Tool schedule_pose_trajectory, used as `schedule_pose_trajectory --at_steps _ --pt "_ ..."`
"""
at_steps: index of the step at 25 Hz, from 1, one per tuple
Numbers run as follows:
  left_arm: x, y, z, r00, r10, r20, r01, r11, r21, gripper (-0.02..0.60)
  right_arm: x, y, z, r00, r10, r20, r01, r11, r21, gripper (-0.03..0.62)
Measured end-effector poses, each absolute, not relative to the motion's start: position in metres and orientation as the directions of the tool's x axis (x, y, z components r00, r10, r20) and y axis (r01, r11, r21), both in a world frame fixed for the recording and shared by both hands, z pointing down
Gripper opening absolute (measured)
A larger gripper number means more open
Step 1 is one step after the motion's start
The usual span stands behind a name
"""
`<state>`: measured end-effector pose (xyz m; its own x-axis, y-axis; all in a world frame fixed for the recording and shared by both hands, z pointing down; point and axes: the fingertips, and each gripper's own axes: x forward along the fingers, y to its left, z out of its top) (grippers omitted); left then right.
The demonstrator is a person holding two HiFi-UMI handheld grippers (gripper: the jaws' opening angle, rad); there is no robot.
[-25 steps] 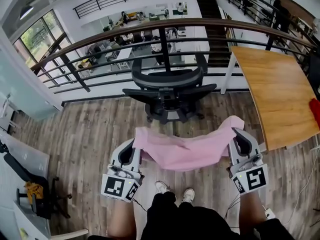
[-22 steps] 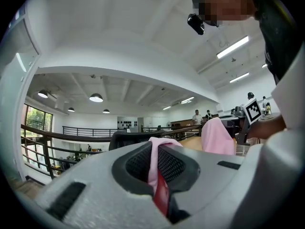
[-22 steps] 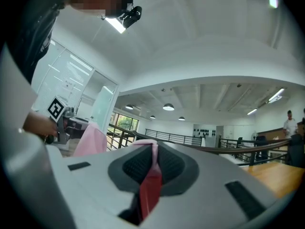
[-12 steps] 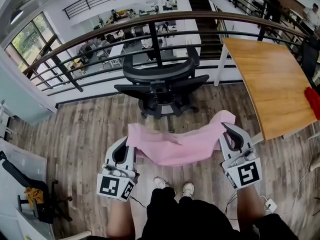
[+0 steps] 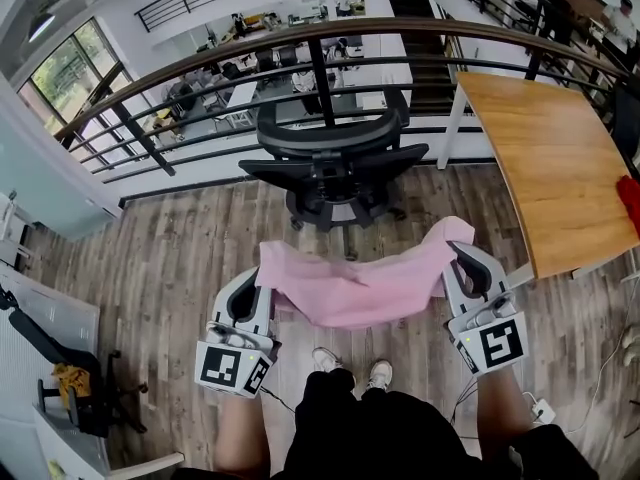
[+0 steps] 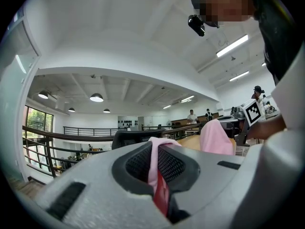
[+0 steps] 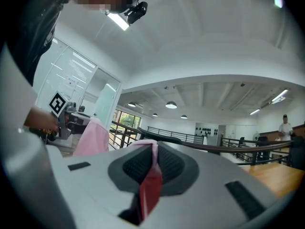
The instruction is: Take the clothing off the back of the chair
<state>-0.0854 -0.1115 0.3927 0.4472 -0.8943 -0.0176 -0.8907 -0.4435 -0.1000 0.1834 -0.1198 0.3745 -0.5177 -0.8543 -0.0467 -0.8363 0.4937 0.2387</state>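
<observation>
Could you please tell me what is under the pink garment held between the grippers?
Beneath the pink garment only wood-plank floor shows around its edges, with the person's shoes just past its near hem. The patch directly below is covered.

The pale grey plastic left gripper (image 5: 258,290) and right gripper (image 5: 462,268) carry black-and-white square-marker cubes (image 5: 236,368). The person wears black shorts (image 5: 370,433) and white trainers (image 5: 325,358).

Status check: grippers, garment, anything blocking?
Left gripper shut on pink garment, right gripper shut on its other end. Garment slung between them, off the chair. Chair ahead, table at right, neither touching it.
</observation>
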Motion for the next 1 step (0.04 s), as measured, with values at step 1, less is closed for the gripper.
schedule_pose_trajectory --at_steps 1 --pt "-0.0853 -0.1106 0.3919 0.447 -0.894 -0.018 -0.891 -0.443 -0.102 0.023 0.1836 -0.1193 0.3744 -0.518 -0.854 -0.047 -0.835 0.494 0.242 0.034"
